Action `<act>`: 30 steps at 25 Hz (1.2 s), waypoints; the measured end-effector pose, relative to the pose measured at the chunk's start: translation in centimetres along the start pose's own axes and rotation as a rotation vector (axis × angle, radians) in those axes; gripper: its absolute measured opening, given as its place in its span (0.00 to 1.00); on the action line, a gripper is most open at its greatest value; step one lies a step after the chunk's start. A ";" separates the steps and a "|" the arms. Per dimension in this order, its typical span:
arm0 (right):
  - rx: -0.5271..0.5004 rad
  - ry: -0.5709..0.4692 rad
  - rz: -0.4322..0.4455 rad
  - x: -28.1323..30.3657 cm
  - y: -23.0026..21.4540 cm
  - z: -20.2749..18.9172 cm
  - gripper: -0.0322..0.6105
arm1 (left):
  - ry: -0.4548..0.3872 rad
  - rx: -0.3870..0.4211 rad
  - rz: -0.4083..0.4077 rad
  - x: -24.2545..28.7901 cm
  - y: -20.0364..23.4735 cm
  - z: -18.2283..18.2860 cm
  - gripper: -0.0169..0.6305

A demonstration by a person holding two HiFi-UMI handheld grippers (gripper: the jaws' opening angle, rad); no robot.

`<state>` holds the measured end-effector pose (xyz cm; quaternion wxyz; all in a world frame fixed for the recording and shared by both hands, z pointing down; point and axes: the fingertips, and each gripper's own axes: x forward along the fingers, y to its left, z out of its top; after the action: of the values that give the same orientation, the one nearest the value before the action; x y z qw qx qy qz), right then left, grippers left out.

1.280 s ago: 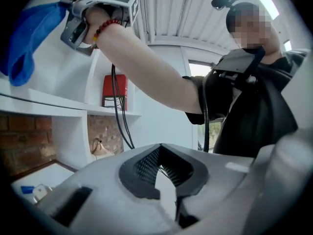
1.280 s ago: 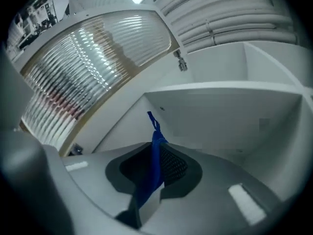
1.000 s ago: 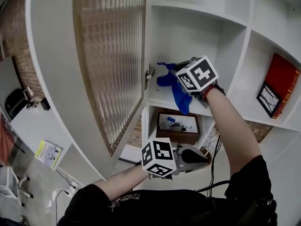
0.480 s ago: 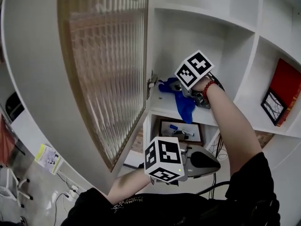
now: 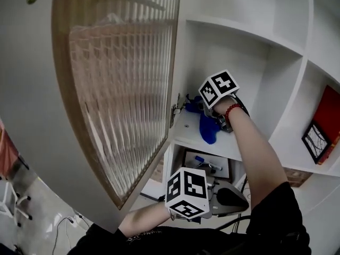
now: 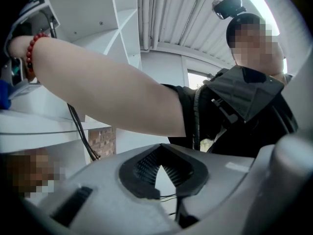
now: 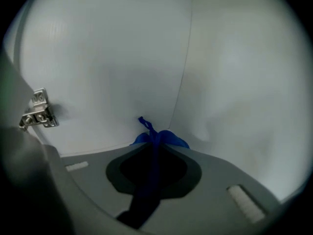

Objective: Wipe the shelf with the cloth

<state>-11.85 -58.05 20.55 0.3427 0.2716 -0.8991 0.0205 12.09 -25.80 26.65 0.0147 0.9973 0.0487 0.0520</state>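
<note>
The blue cloth (image 5: pixel 207 129) lies on the white shelf (image 5: pixel 185 133) of the open cabinet compartment, and part of it hangs over the front edge. My right gripper (image 5: pixel 204 108) is inside that compartment, shut on the cloth. In the right gripper view the cloth (image 7: pixel 165 137) bunches out past the right gripper (image 7: pixel 155 141), close to the compartment's back corner. My left gripper (image 5: pixel 229 197) hangs low, below the shelf and away from it. In its own view the left gripper (image 6: pixel 157 155) is shut with nothing in it.
A ribbed glass door (image 5: pixel 117 89) stands open at the left, its hinge (image 7: pixel 39 112) on the side wall. A framed tray with small items (image 5: pixel 208 166) sits in the compartment below. A red book (image 5: pixel 330 113) and a picture frame (image 5: pixel 315 142) stand in the right compartment.
My right gripper has carried the cloth left and deeper along the shelf, toward the hinge side. The left gripper has stayed low.
</note>
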 end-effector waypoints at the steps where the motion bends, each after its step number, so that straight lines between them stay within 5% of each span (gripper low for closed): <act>1: -0.020 0.012 -0.016 0.3 0.0 0.2 0.12 | 0.007 0.003 -0.005 0.1 0.0 -0.2 0.03; 8: -0.175 0.059 -0.112 1.4 0.6 1.0 0.12 | 0.003 0.012 -0.007 0.1 0.4 -0.8 0.03; 14: -0.128 0.093 -0.145 0.5 0.0 0.2 0.12 | 0.000 0.005 0.006 -0.4 -0.1 -1.1 0.03; 30: 0.005 0.258 -0.491 -5.2 -6.0 -6.1 0.12 | -0.041 0.045 -0.046 -1.3 -4.6 -0.9 0.03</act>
<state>-1.99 -59.33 21.05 0.4483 0.4774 -0.7553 -0.0265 10.26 -21.29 27.22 -0.0054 0.9969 0.0724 0.0300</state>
